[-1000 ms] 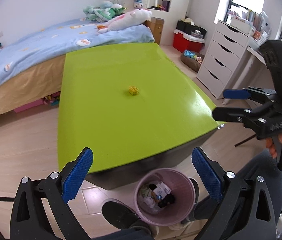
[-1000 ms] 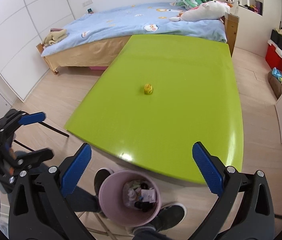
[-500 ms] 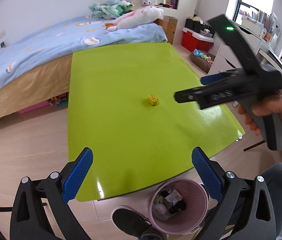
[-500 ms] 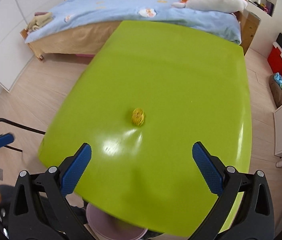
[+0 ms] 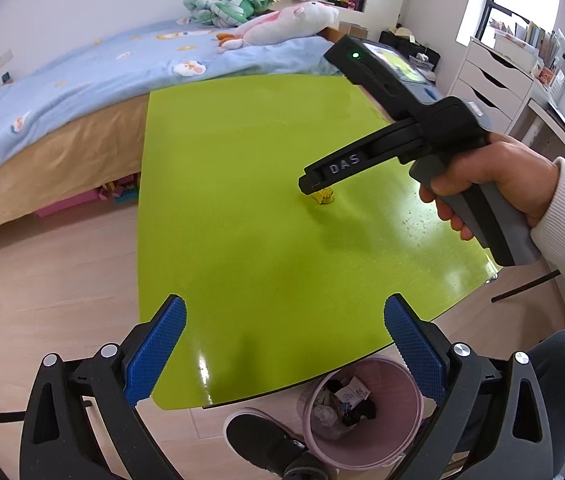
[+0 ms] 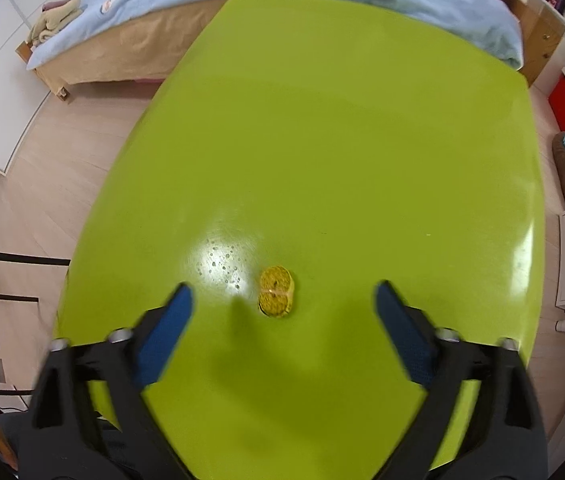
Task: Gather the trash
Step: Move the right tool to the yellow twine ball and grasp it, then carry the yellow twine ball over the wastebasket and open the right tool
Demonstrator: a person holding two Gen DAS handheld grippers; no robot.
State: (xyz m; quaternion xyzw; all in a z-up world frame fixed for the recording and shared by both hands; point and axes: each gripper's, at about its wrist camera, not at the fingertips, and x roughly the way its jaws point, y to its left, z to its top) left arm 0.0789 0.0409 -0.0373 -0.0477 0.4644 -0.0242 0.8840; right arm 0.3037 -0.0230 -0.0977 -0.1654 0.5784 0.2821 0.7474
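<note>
Right gripper (image 6: 280, 312) now out over the table (image 6: 322, 120), far closer to the yellow wad (image 6: 276, 297) than half a second ago; fingers spread wide, wad lying on the table between and just ahead of the tips. Held level in the right hand (image 5: 494, 184). Left gripper (image 5: 284, 344) spread apart too, near edge, above the bin (image 5: 362, 412).

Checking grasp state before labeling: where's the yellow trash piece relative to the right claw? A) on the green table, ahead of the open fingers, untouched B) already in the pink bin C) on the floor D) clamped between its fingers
A: the yellow trash piece lies on the green table, ahead of the right claw, whose fingers are spread wide and clear of it.
</note>
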